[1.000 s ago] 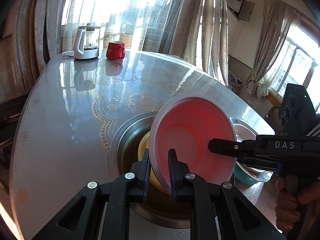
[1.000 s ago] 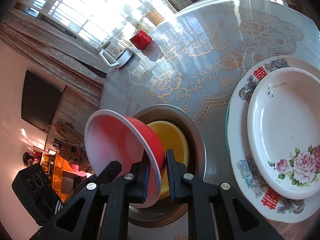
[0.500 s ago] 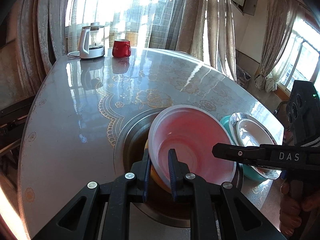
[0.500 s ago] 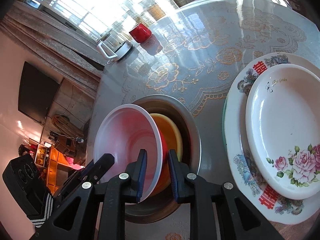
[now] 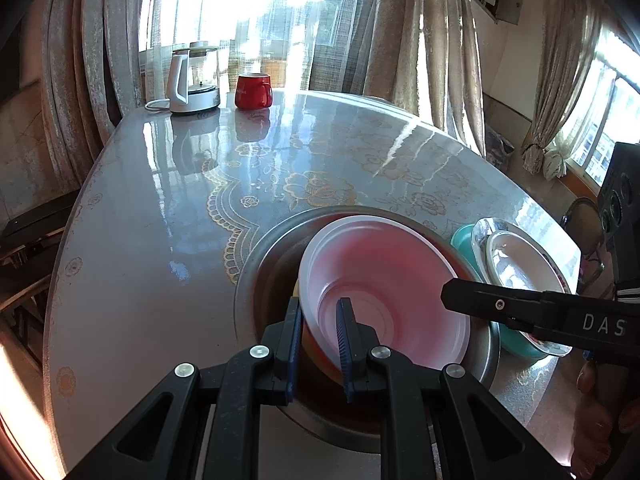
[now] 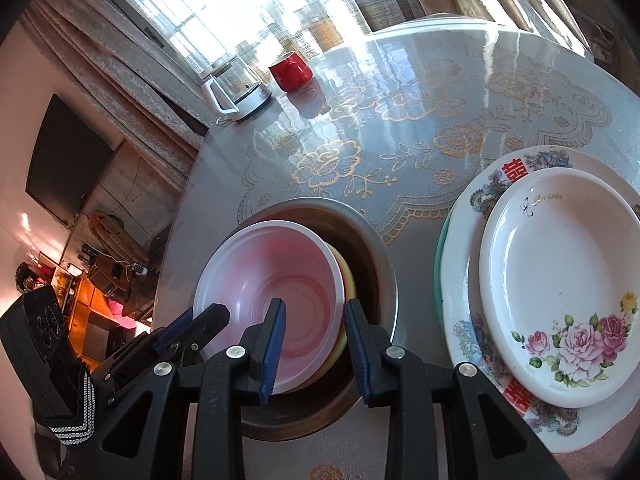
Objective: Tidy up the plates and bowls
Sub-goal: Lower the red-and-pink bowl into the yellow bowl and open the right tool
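The pink bowl sits in a yellow bowl inside the metal bowl; flowered plates are stacked beside.

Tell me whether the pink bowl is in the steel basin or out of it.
In. The pink bowl sits nested on the yellow bowl inside the steel basin, tilted slightly, its rim pinched by the left hand-held gripper.
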The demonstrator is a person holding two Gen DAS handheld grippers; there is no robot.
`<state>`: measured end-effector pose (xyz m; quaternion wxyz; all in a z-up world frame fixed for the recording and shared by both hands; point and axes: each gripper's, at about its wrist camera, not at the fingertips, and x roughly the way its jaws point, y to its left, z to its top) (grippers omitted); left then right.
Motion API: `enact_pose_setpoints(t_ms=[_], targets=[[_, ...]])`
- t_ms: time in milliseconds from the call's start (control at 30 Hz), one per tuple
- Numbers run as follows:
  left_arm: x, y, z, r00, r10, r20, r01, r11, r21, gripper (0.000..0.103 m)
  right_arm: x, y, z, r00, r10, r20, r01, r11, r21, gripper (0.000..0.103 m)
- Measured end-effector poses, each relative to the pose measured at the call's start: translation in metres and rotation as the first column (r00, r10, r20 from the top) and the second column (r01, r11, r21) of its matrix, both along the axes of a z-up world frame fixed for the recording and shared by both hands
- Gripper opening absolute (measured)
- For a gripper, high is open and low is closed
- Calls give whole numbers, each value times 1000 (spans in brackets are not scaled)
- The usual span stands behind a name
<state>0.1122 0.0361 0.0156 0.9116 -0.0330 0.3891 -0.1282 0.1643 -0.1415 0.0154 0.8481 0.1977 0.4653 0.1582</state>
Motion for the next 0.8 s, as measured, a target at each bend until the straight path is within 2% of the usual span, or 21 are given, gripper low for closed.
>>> enact_pose_setpoints(t_ms=[400,533,733,800], targets=[[0,-8,-3,1000,1,6,-1,999,36,17,0,1,2,1000,-8,18,9,1000,-22,33],[0,-5,-1,1000,2,4,-2,1000,26,17,1,0,-1,1000,-9,6,9,1000,-16,33],[-2,-5,5,1000,11,13,-11,999,31,21,0,3,-2,1000,2,2,-2,1000,-17,33],[-3,-5,6,1000,15,15,-16,999,32,25,1,3,-2,1000,2,-1,-2,1000,-15,33]])
